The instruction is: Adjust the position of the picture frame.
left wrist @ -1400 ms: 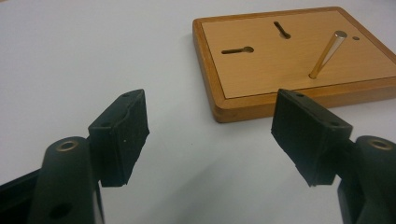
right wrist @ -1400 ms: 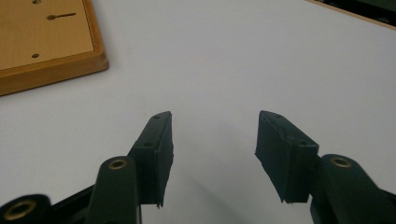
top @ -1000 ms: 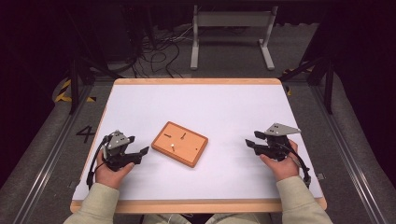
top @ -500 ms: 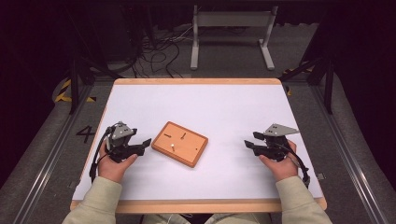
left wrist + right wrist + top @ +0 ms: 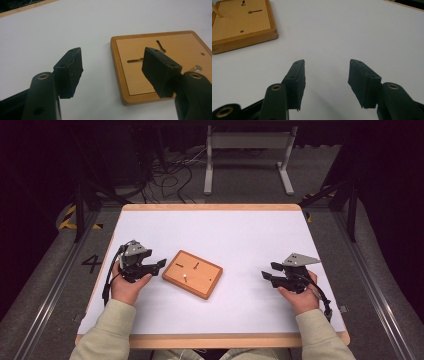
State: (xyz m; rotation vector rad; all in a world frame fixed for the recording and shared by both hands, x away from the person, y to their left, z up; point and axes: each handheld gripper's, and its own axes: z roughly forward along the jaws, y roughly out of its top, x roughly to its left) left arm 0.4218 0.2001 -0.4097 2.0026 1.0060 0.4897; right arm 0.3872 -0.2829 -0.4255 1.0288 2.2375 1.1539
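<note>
Nearing wooden board (image 5: pixel 192 273), left gripper (image 5: pixel 159 264) gaping, empty; right gripper (image 5: pixel 266 272) unmoved, gaping, empty.

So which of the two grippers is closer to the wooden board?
The left gripper: its open jaws almost reach the wooden board, while the right gripper sits apart across bare table.

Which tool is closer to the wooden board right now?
Left. The left tool sits open just off the wooden board, at its left edge. The right tool is open too, well to the board's right across bare table.
</note>
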